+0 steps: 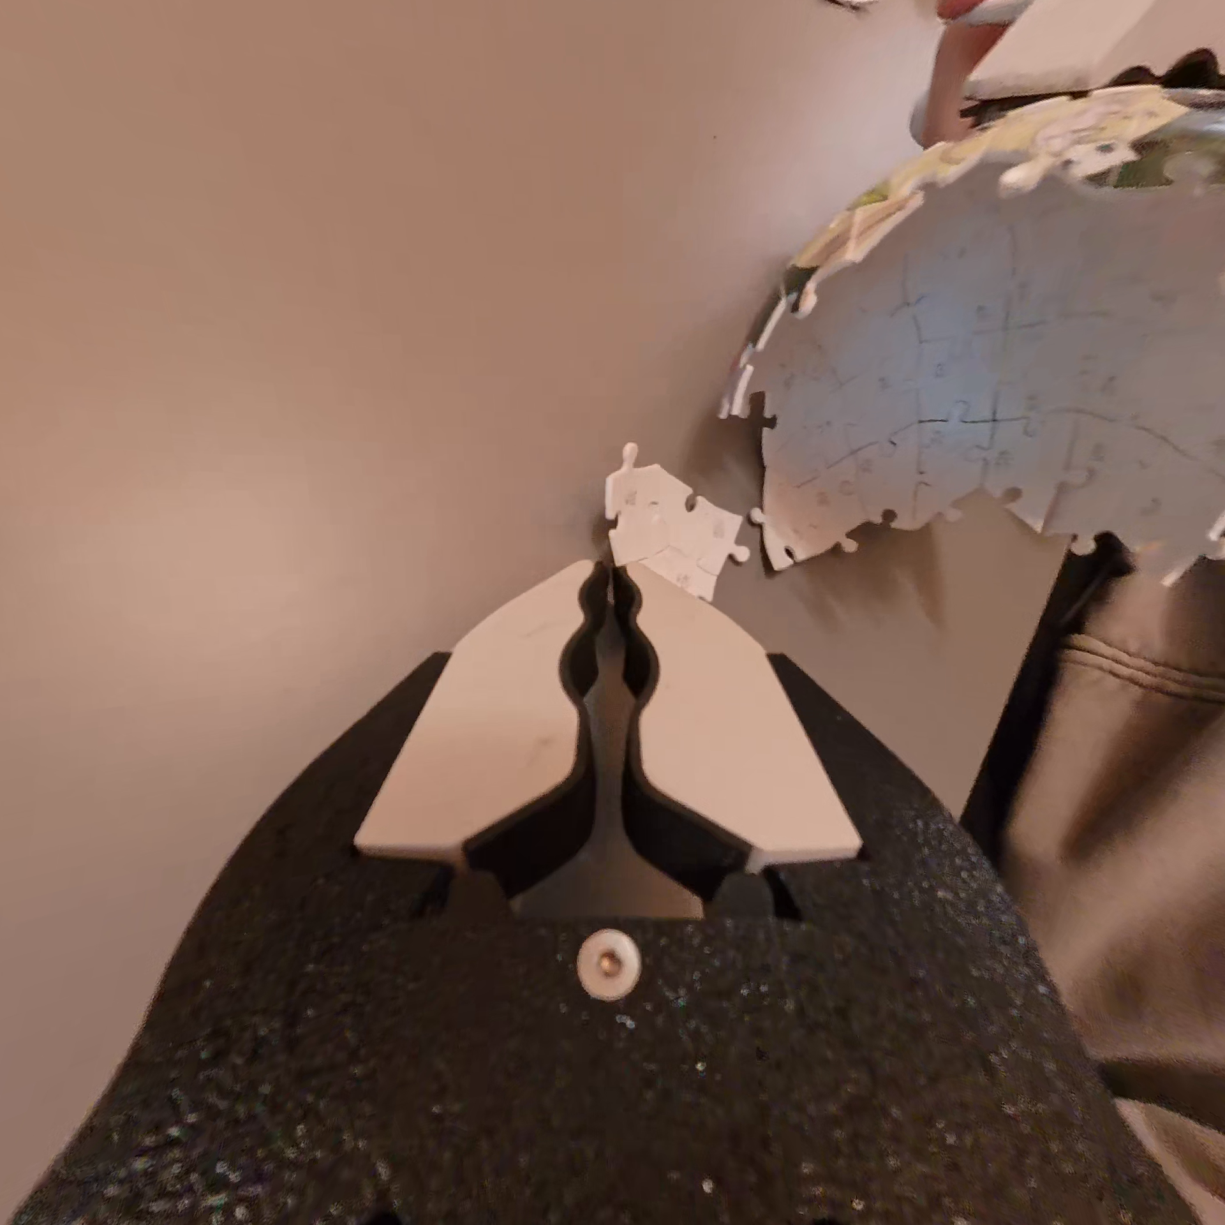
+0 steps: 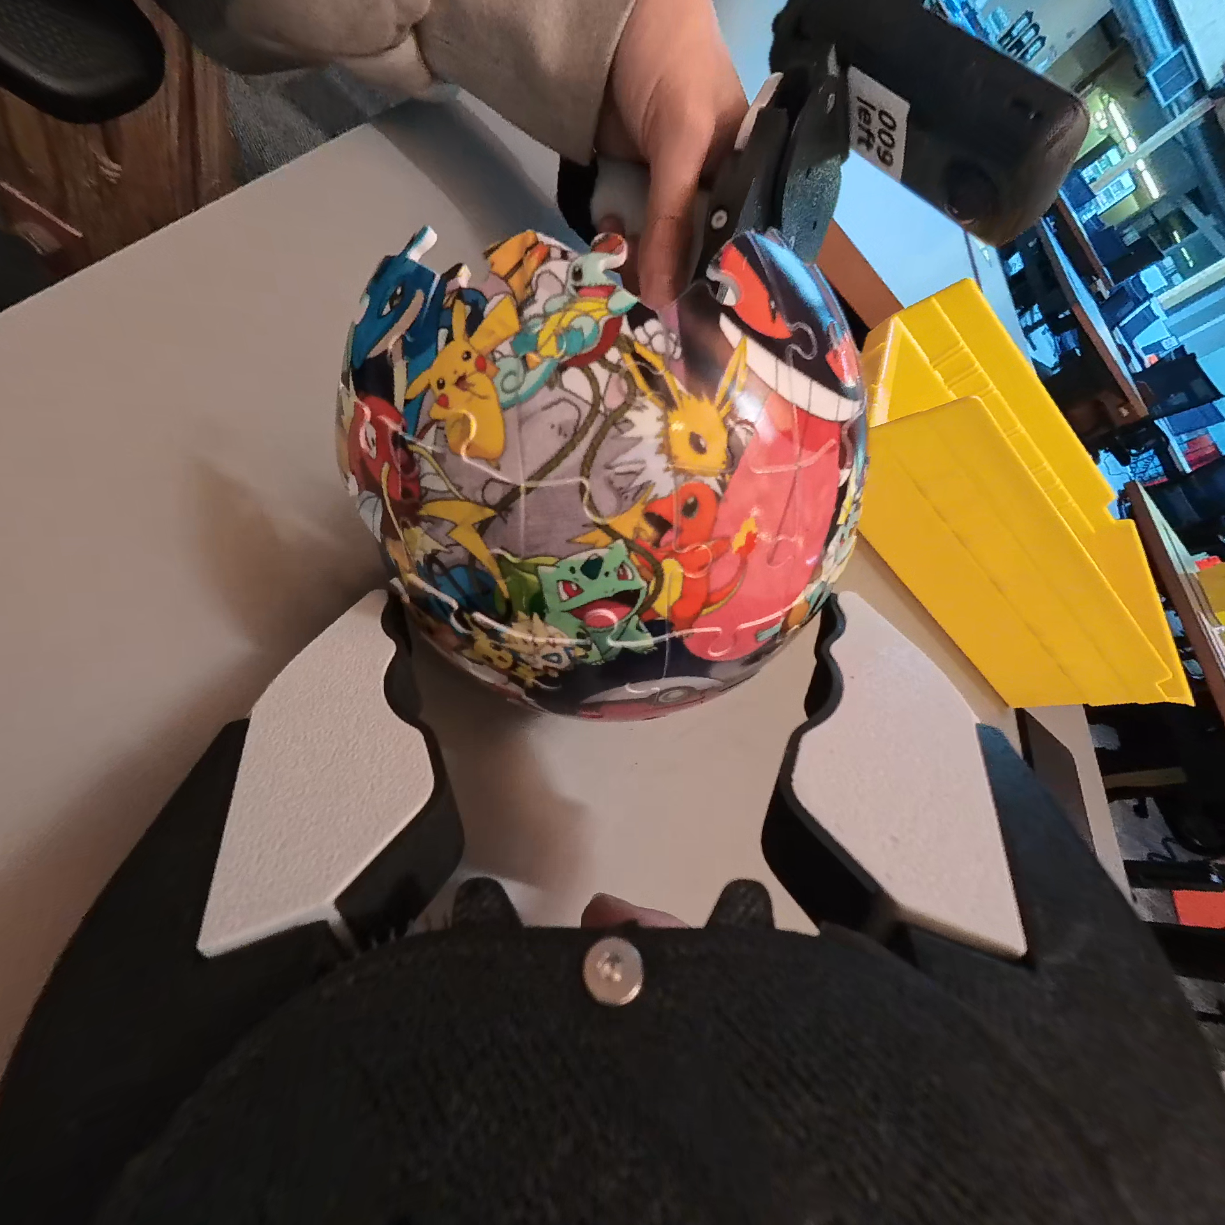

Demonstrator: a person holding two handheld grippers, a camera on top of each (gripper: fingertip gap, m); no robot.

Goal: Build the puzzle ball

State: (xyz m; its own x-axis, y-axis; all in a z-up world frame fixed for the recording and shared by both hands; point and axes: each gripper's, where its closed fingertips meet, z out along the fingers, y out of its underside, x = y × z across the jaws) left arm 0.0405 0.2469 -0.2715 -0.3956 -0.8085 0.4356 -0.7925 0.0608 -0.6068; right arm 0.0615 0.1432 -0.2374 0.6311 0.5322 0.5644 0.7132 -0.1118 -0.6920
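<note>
The partly built puzzle ball (image 2: 596, 477) is a colourful cartoon-printed shell with a jagged open top. My right gripper (image 2: 610, 616) is shut on its lower sides and holds it above the white table (image 2: 132, 464). In the left wrist view the ball's hollow white inside (image 1: 994, 411) is at the upper right. My left gripper (image 1: 610, 573) is shut on a small cluster of joined puzzle pieces (image 1: 669, 524), white backs up, just left of the shell's lower edge and apart from it. The left gripper (image 2: 729, 219) also shows behind the ball's open rim.
Yellow plastic bins (image 2: 994, 530) lie on the table right of the ball. A person's hand (image 2: 663, 132) with a beige sleeve holds the left gripper. Beige fabric (image 1: 1127, 795) fills the right of the left wrist view. Shelving stands beyond the table at far right.
</note>
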